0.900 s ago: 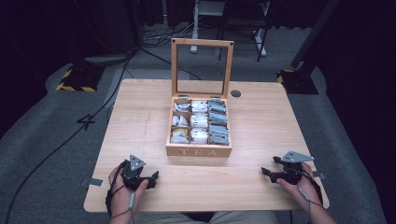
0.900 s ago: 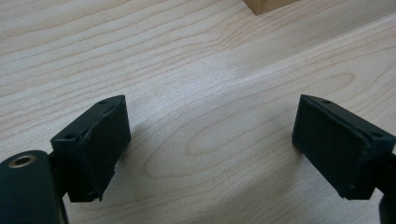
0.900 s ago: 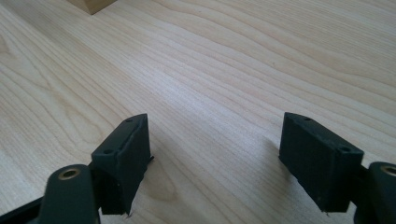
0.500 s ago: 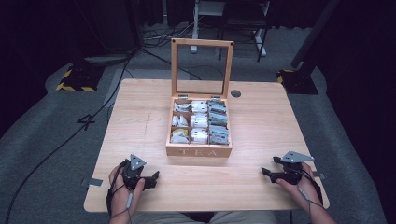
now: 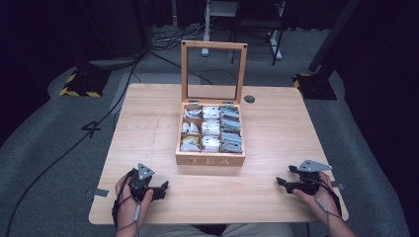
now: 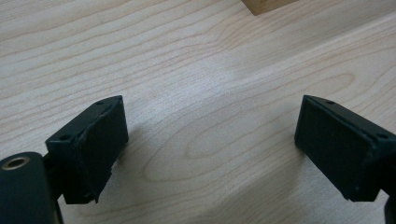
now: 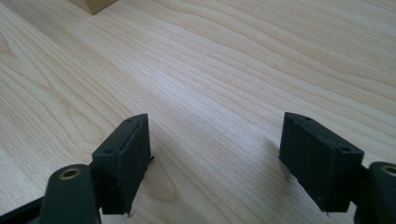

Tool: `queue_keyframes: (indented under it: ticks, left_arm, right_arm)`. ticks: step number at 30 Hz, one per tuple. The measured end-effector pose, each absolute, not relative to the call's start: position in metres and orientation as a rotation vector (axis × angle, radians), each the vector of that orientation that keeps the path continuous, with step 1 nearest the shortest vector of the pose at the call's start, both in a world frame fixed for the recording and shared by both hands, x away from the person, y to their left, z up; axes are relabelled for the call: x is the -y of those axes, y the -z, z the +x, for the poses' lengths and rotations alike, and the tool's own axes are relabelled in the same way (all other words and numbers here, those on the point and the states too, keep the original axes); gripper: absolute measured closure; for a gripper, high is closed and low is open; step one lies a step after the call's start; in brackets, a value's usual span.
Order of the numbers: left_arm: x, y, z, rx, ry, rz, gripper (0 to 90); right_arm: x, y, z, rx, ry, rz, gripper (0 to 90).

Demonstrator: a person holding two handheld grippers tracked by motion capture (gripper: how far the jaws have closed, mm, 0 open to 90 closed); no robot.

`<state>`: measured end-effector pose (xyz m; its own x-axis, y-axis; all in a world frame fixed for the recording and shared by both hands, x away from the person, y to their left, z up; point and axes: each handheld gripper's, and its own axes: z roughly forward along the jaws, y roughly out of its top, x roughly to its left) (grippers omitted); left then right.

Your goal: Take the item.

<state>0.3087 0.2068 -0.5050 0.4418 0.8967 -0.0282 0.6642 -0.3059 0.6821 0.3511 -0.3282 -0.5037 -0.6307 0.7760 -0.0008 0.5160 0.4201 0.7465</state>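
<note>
The wooden tea box [image 5: 210,148] sits at the centre of the worktop [image 5: 276,128], its glass-paned lid [image 5: 213,71] standing upright at the box's 12 o'clock edge (rows of tea bags [image 5: 211,129] fill the compartments). At the box's 7 o'clock, well apart from it, the left hand-held gripper [image 5: 163,187] rests on the wood with jaws spread wide, nothing between them. At 5 o'clock the right hand-held gripper [image 5: 282,177] lies likewise, jaws apart and empty.

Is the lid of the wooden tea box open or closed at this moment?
Open. The lid stands upright at the back of the tea box, and the tea bags in its compartments are uncovered.
</note>
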Motion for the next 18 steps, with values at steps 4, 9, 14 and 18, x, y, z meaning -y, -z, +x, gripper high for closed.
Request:
queue_keyframes:
  ticks: [4,9,14,18]
  left_arm:
    - [-0.207,0.505,0.309,-1.305,-0.482,2.069,10.2]
    - [-0.205,0.506,0.311,-1.283,-0.465,2.091,4.2]
    - [-0.205,0.506,0.311,-1.277,-0.463,2.103,2.9]
    - [-0.204,0.506,0.312,-1.275,-0.458,2.108,2.1]
  right_arm:
    - [0.33,0.503,0.351,-2.322,-1.057,1.123,32.9]
    - [0.332,0.494,0.353,-2.311,-1.128,1.185,37.2]
    - [0.32,0.471,0.358,-2.311,-1.189,1.132,37.5]
    - [0.312,0.457,0.363,-2.318,-1.205,1.094,37.4]
